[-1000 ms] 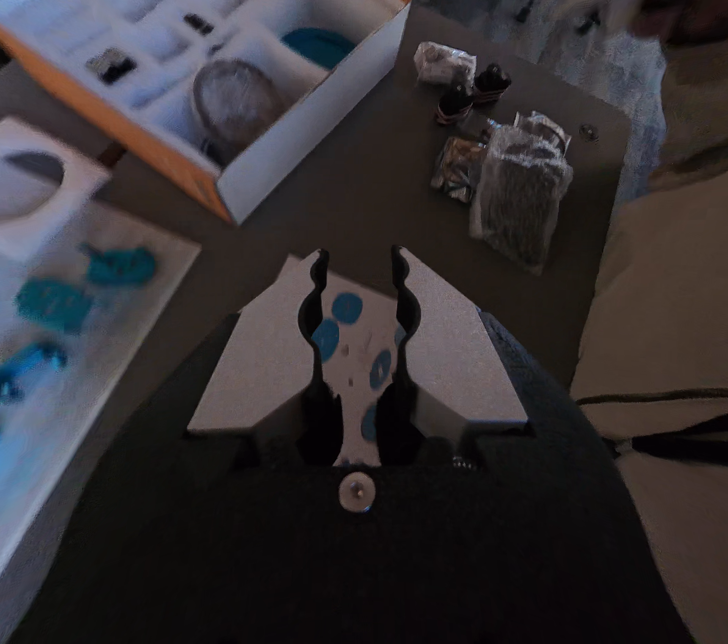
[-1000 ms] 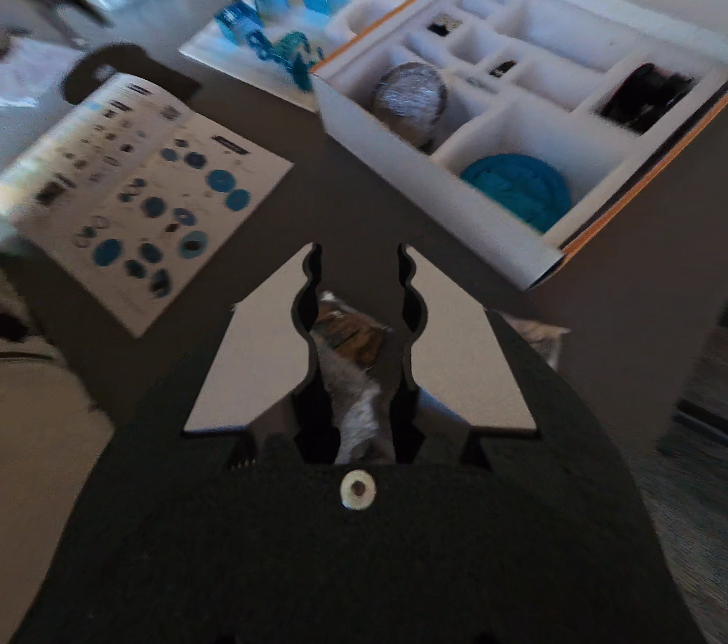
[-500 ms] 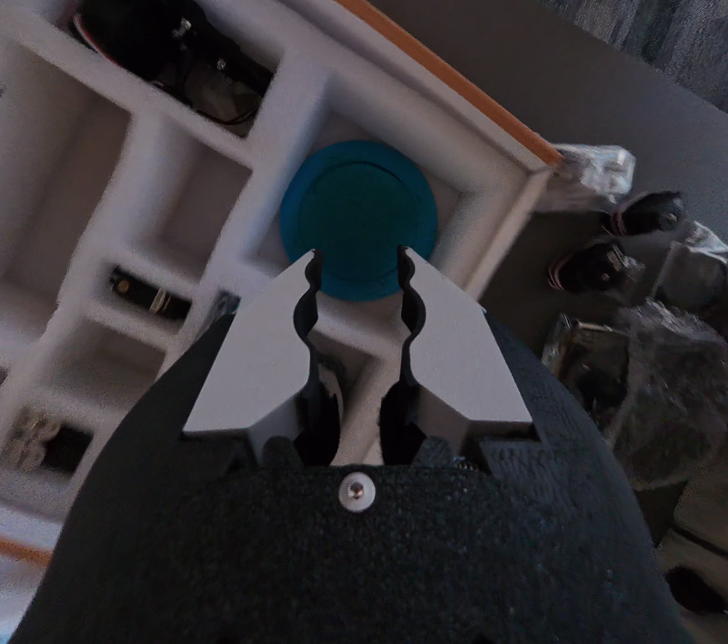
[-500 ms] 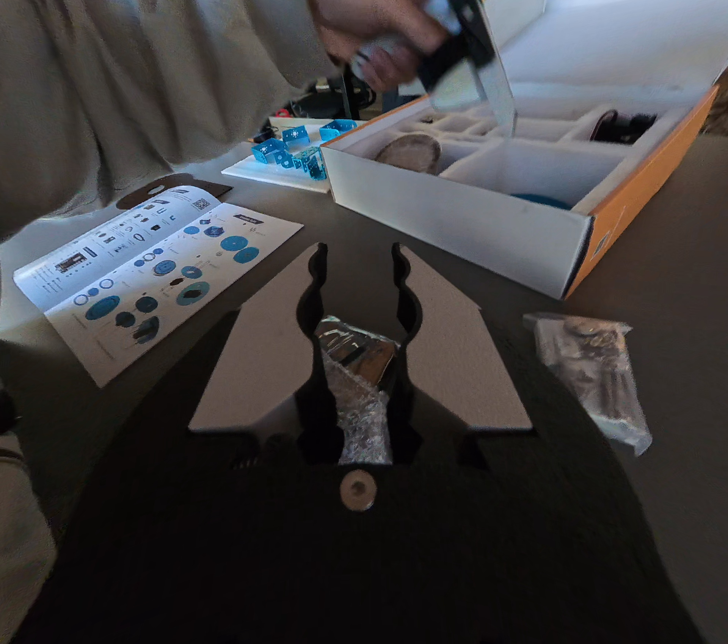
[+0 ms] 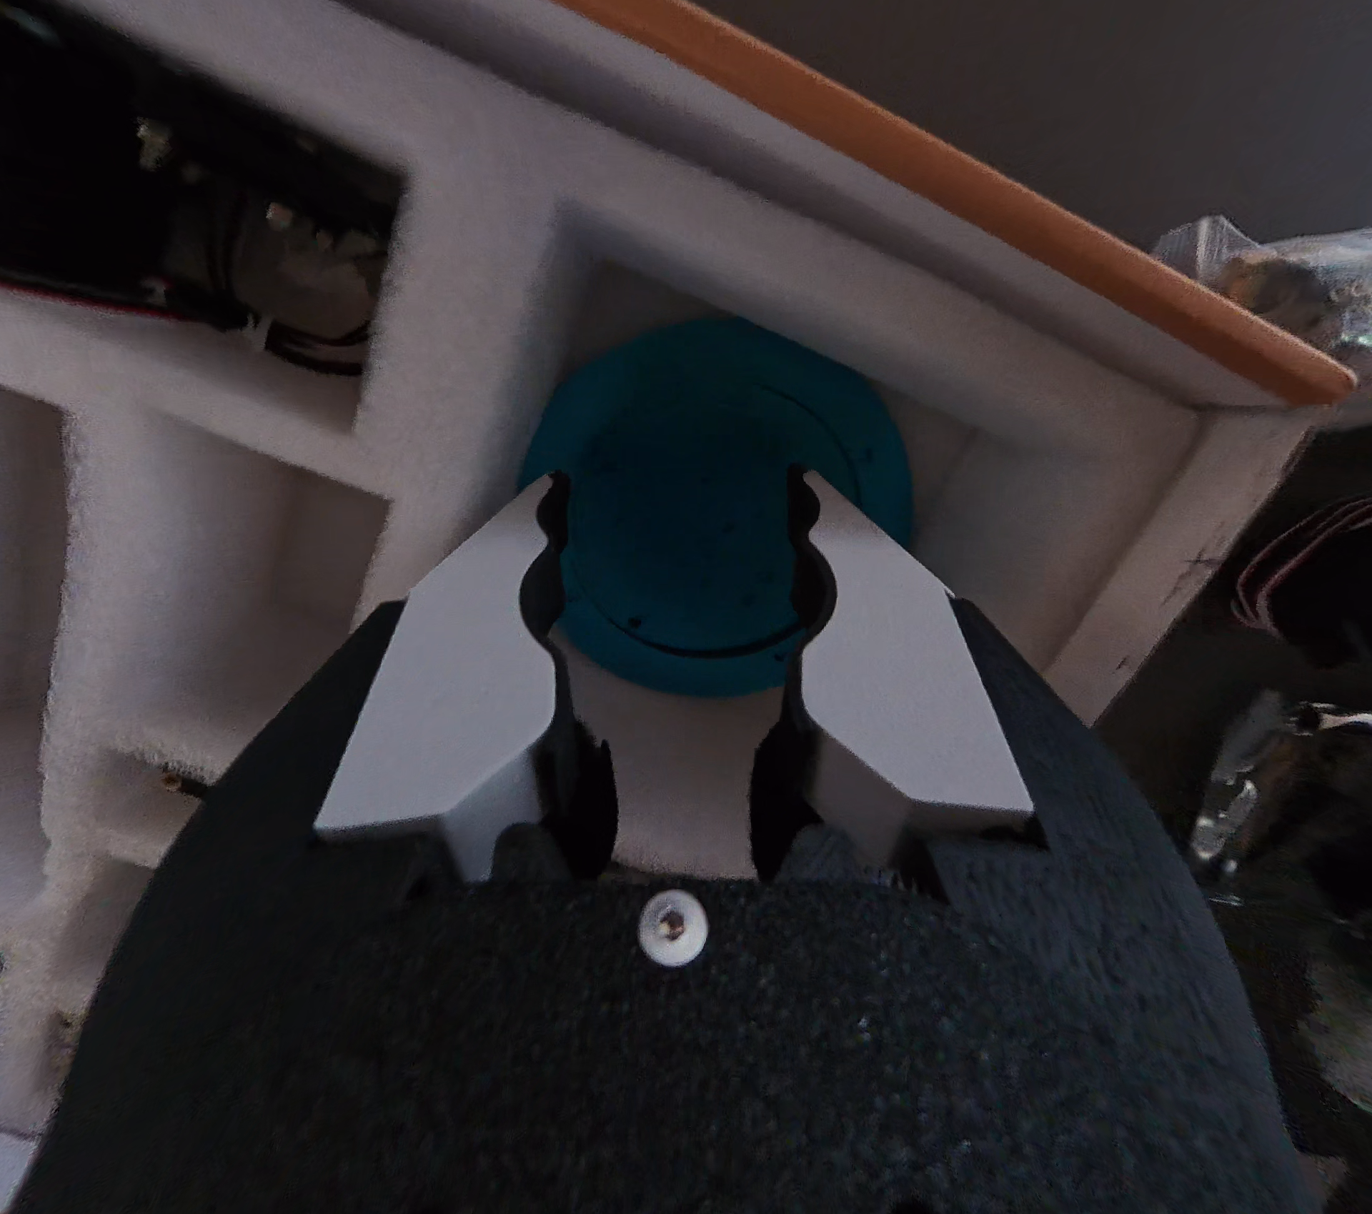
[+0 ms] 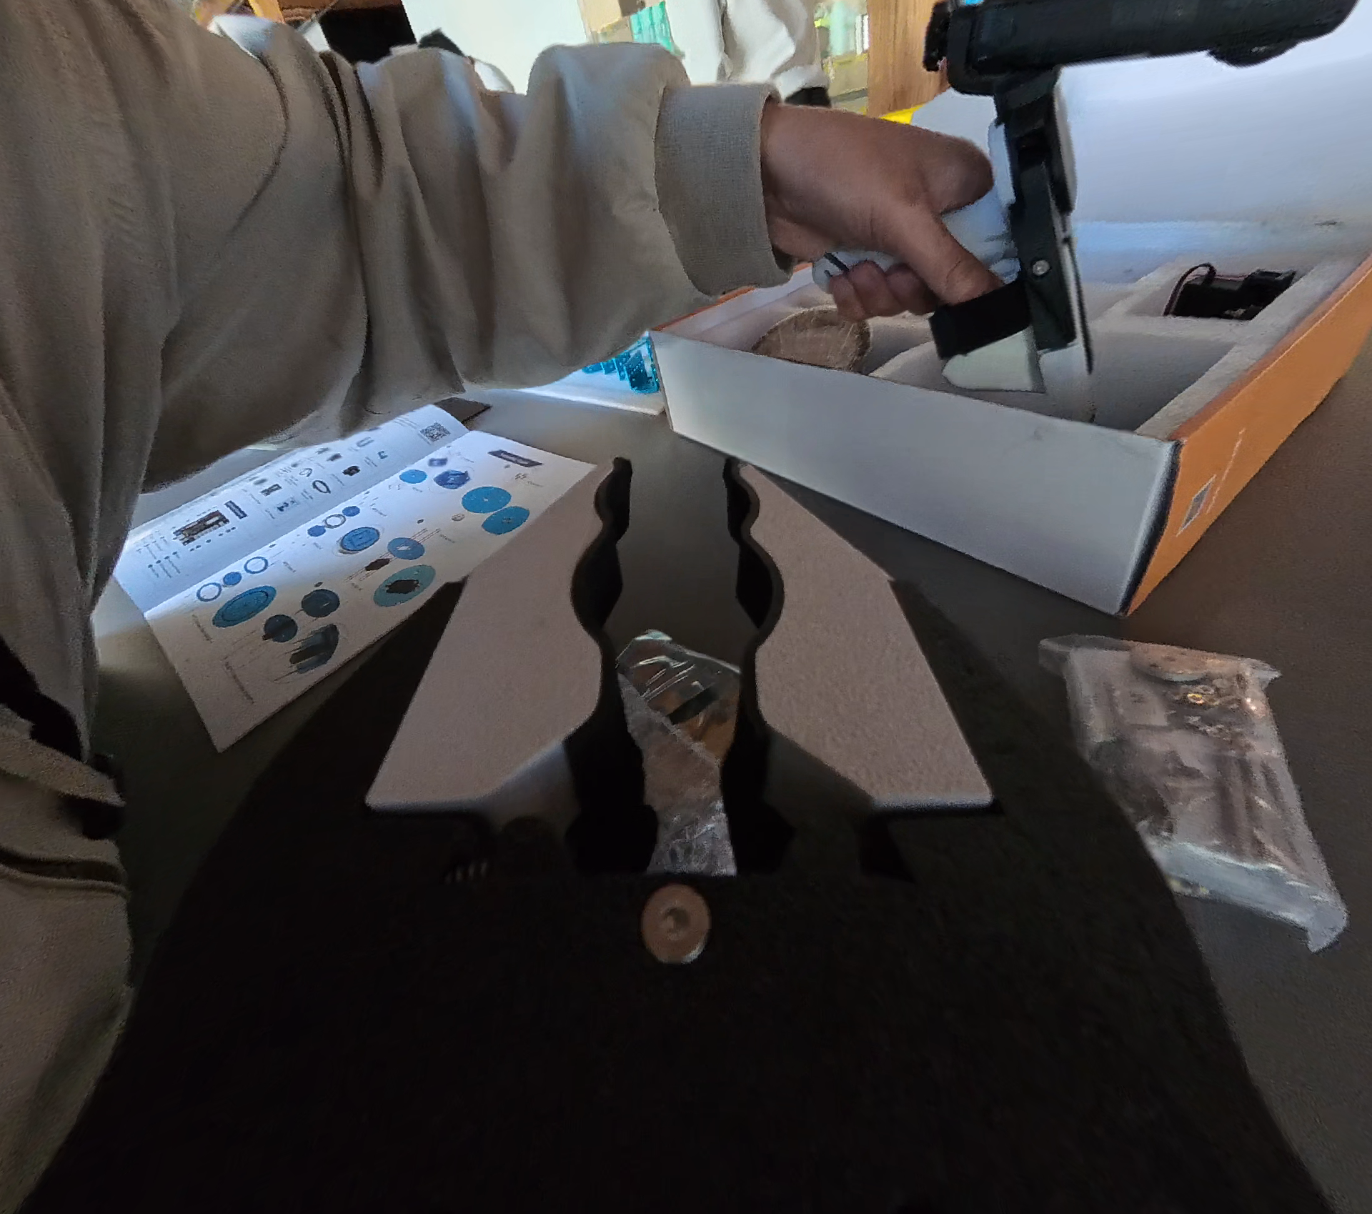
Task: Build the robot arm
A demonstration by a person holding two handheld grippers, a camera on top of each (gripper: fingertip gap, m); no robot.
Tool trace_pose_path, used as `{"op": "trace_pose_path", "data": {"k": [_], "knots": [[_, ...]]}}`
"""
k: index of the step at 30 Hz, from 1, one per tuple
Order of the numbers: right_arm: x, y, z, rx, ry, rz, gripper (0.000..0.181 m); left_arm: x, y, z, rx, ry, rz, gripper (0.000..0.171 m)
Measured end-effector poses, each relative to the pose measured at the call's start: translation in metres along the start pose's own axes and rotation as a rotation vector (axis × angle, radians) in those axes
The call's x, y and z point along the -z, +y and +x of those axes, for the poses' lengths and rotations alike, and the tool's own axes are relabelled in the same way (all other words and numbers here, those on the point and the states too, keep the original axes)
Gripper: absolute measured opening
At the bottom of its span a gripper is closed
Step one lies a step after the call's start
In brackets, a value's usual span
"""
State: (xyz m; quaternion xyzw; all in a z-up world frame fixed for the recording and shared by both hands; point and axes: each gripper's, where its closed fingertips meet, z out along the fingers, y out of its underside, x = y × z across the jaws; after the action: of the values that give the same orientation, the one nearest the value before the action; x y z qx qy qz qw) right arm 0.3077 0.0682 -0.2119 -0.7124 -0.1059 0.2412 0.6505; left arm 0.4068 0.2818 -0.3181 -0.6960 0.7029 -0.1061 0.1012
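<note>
In the left wrist view my left gripper is open wide and empty. It hangs low in a foam compartment of the white box, right over a round blue disc; its tips frame the disc. The right wrist view shows this left gripper, held by a hand, dipping into the box. My right gripper is low over the dark table, shut on a small clear plastic bag of metal parts between its fingers.
A printed booklet lies to the left. Another bag of parts lies to the right. The box holds a wrapped round item and black wired parts. Blue pieces sit behind the box. A sleeved arm crosses the view.
My left gripper swung from over the booklet to the box, dropped close over the blue disc and opened wider. My right gripper sank lower, still holding the small bag.
</note>
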Motion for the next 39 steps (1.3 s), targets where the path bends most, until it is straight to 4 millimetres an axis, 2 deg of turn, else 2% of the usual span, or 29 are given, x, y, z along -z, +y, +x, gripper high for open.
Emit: {"op": "trace_pose_path", "data": {"k": [5,8,12,16,22,29,32,34,36,39], "knots": [[0.001,0.003,0.000,0.003,0.012,-0.005,0.024,-0.003,0.002,0.028,-0.230,0.057,0.049,0.046],[0.002,0.001,0.002,-0.012,0.011,0.006,0.024,-0.005,0.001,0.032,-0.332,0.038,0.065,0.046],[0.003,0.001,0.004,-0.043,0.009,0.009,0.024,-0.010,-0.002,0.035,-0.276,0.087,0.067,0.046],[0.002,0.004,0.004,-0.047,0.006,-0.002,0.024,-0.015,0.000,0.023,-0.268,0.031,0.063,0.046],[0.001,0.006,0.003,-0.042,0.010,-0.010,0.024,-0.019,0.001,0.026,-0.244,0.044,0.078,0.046],[0.004,0.000,0.011,-0.065,0.022,0.007,0.023,-0.019,0.004,0.017,-0.205,0.031,0.075,0.048],[0.009,-0.004,0.021,-0.110,0.034,-0.042,0.027,-0.019,0.005,0.018,-0.210,0.031,0.072,0.049],[0.011,-0.005,0.029,-0.138,0.047,-0.135,0.034,-0.018,0.006,0.017,-0.217,0.022,0.075,0.049],[0.013,-0.002,0.045,-0.134,0.098,-0.274,0.047,-0.016,0.007,0.009,-0.229,-0.024,0.070,0.048],[0.008,-0.008,0.073,-0.058,0.140,-0.401,0.052,-0.014,0.009,0.000,-0.263,-0.076,0.072,0.048]]}}
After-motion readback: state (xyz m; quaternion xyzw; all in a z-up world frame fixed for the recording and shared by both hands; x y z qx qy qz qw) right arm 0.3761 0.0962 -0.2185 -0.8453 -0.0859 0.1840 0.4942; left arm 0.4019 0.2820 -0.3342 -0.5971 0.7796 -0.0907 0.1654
